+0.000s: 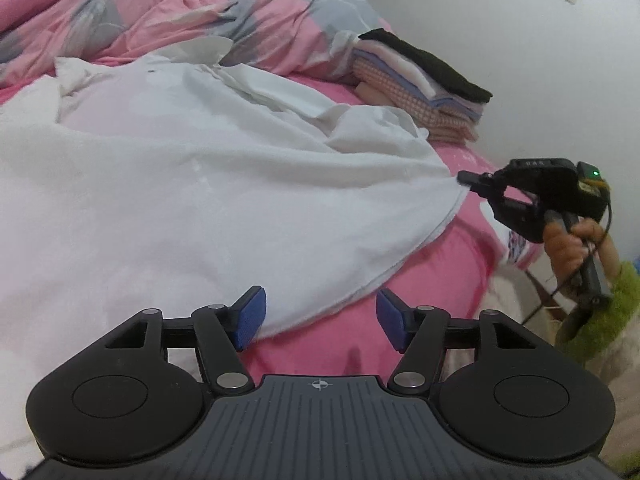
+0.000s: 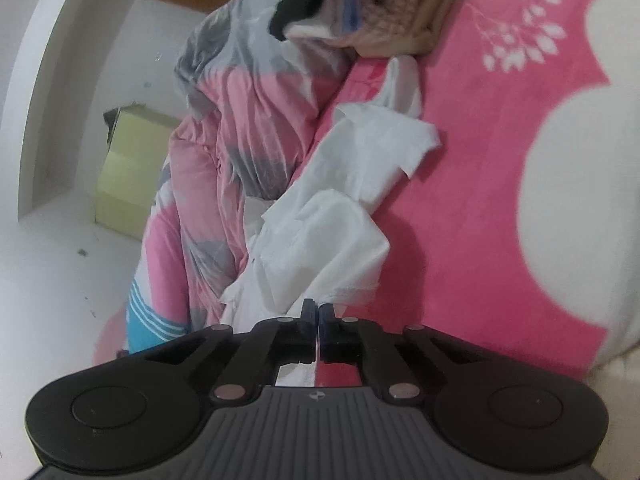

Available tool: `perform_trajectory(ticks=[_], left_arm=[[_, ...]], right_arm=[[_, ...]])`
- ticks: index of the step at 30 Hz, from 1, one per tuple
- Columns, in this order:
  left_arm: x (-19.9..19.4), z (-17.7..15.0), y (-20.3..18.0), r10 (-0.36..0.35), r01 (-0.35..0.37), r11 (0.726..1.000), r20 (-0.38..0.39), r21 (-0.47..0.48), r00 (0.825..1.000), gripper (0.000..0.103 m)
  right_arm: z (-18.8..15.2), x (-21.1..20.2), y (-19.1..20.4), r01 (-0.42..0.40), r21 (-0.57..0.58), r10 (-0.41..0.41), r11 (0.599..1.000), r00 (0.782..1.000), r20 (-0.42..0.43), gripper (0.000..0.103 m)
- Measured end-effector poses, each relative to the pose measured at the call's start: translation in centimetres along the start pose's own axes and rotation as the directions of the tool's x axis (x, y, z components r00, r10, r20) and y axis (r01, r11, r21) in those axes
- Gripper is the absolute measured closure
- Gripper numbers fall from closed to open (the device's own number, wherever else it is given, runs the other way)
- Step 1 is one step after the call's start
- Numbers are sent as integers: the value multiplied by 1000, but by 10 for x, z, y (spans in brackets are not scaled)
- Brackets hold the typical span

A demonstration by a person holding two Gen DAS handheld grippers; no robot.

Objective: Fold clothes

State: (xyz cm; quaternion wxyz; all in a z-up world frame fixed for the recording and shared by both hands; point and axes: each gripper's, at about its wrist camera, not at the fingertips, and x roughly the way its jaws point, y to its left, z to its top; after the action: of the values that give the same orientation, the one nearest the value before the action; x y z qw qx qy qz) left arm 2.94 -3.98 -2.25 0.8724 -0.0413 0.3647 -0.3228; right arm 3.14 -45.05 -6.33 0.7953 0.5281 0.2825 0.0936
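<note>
Left gripper [image 1: 320, 316] spread wide over white garment [image 1: 208, 184] hem, gripping nothing; right gripper [image 2: 318, 316] pinched on garment's corner; garment lies on pink bedsheet [image 1: 424, 288], near folded stack [image 1: 420, 84].

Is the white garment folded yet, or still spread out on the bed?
Still spread. The white garment lies open and rumpled across the pink bed, and the right claw pinches one edge taut.

Home bedroom, pink bedsheet [image 2: 480, 160], rumpled pink-and-grey quilt [image 1: 160, 4], stack of folded clothes [image 1: 420, 80], white wall [image 1: 520, 40]
</note>
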Motion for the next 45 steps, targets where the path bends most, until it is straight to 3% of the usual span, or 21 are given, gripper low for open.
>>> perform_trajectory(ticks=[7,14,19,25,34,39,42,45], left_arm=[[-18,-19,13,52,-50,993,13,-108,999,42],[-29,-33,27,66,-57,975,35,-216,997,42],[-34,-43,37,73,-55,960,57,-274,996,42],[-45,-50,55,106,-52,922,119,-385,987,42],[-66,-56,75,170,-55,866,189,-498,967,42],[-114,-37,82,236,-80,863,257,-499,937,42],[-155,-18,87,319,-152,870,299,-470,899,42],[-190,-2,89,396,-232,869,335,-437,855,42]], right_arm=[[-25,27,-7,19,35,-14,999,993,-114,90],[-42,27,-10,34,31,-29,999,989,-142,90],[-66,37,-5,6,33,2,999,974,-225,90],[-93,55,5,-34,15,37,999,952,-305,90],[-108,58,25,-103,-41,82,994,933,-350,92],[-112,57,36,-148,-70,114,987,926,-359,94],[-109,56,42,-177,-79,138,981,924,-356,92],[-118,73,44,-169,-70,126,983,903,-410,88]])
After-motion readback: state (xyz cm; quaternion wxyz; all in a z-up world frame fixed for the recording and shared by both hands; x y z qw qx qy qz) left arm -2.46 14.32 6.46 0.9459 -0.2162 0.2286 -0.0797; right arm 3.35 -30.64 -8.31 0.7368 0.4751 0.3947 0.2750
